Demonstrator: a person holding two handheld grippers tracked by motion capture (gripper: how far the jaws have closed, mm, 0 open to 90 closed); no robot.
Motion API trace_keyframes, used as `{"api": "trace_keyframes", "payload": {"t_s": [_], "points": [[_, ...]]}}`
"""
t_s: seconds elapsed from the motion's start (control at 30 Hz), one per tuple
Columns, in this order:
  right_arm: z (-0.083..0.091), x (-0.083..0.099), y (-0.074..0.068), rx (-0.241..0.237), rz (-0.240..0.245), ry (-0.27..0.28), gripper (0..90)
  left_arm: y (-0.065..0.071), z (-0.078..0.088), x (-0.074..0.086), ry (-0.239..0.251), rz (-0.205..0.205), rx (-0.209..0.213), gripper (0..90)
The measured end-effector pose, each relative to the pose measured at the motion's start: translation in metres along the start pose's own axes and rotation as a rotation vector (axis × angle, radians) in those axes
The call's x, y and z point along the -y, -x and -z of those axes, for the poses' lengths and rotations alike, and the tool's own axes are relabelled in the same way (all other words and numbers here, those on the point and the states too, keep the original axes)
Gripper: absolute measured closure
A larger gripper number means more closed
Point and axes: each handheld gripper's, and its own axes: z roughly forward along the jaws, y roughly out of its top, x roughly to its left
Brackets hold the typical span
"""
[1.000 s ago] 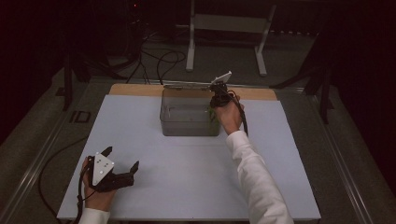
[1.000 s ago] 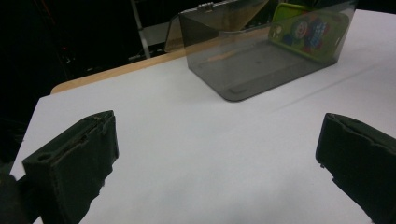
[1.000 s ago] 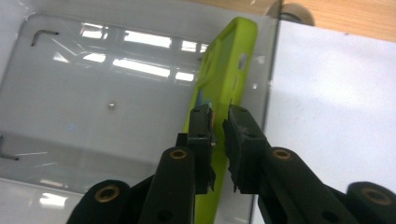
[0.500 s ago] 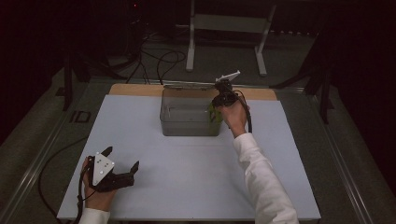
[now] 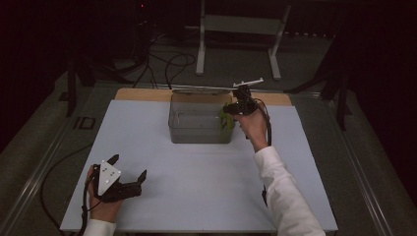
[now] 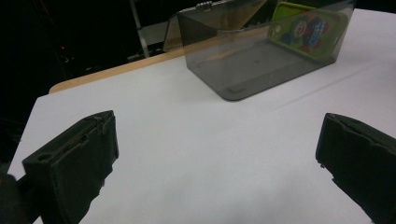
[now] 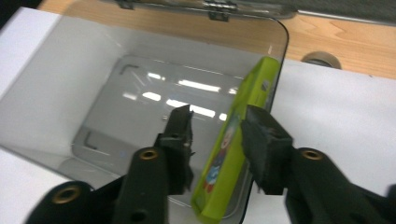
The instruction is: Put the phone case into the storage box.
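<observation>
You see one grey box (image 5: 200,129), one green phone case (image 7: 236,144) leaning inside. Right gripper (image 7: 215,135) jaws just opening, case between, released. Left gripper (image 5: 129,173) jaws spread, empty, on surface (image 5: 206,187).

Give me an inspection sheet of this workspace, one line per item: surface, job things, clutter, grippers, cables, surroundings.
Surface: white table top, with a wooden strip along its far edge.
Job's things: clear plastic box with hinged lid open; green phone case with cartoon print standing on edge against the box's right wall.
Clutter: nothing seen.
Grippers: left gripper rests open on the near left of the table; right gripper over the box, jaws just opening, straddling the case with a gap at each side.
Cables: black cables on the floor beyond the table.
Surroundings: dark room, grey metal stand behind.
</observation>
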Motion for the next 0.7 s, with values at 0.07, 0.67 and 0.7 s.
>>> {"api": "trace_keyframes", "payload": {"t_s": [0.07, 0.67, 0.7], "points": [[0.003, 0.004, 0.0, -0.003, 0.018, 0.009, 56.8, 0.0, 0.0, 0.0, 0.001, 0.001, 0.0, 0.0], [0.032, 0.056, 0.001, -0.091, 0.154, 0.173, 28.8, -0.001, 0.0, 0.0, -0.005, 0.006, 0.004, 0.0], [0.035, 0.059, 0.001, -0.09, 0.164, 0.181, 27.8, -0.001, 0.0, 0.0, -0.005, 0.007, 0.004, 0.0]]}}
